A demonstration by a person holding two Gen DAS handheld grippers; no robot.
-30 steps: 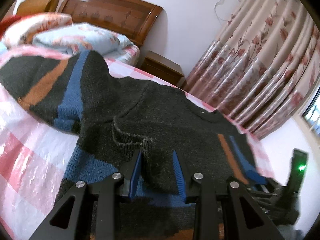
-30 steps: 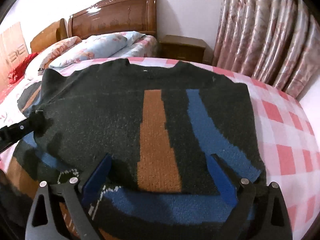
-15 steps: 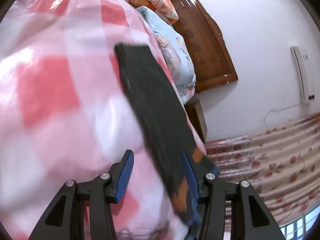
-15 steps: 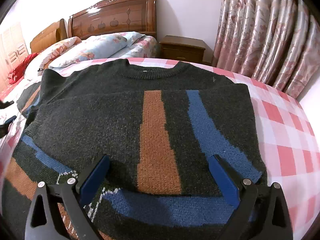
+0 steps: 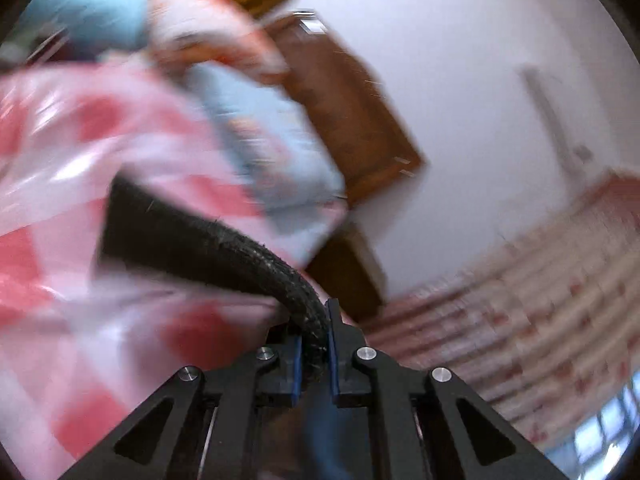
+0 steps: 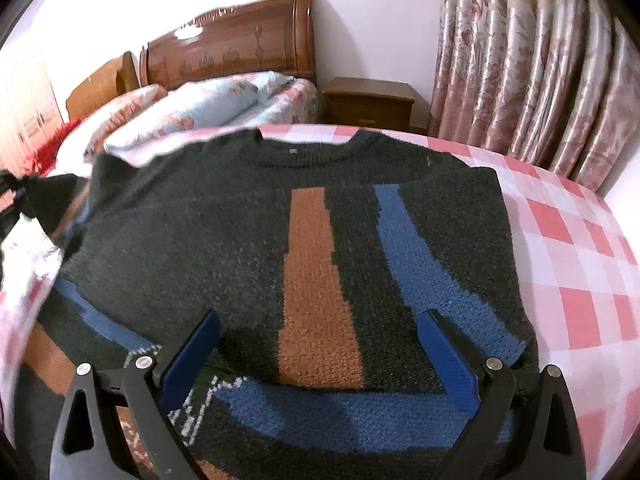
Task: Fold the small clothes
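A dark knitted sweater (image 6: 224, 240) with orange and blue stripes lies on the pink checked bed, neck toward the headboard. My right gripper (image 6: 318, 344) is open just above its lower part, one sleeve folded across the body between the fingers. My left gripper (image 5: 314, 344) is shut on a dark edge of the sweater (image 5: 200, 240) and holds it up off the bed. The left wrist view is blurred by motion. The left gripper (image 6: 12, 188) shows at the far left of the right wrist view, with the sweater's left side lifted.
The pink checked bedspread (image 6: 580, 264) extends to the right of the sweater. Pillows (image 6: 208, 104) and a wooden headboard (image 6: 240, 44) are at the back. A wooden nightstand (image 6: 368, 100) and floral curtains (image 6: 520, 60) stand behind on the right.
My left gripper has closed on the sweater's left edge and lifted it. The right gripper has stayed open over the sweater's lower part.
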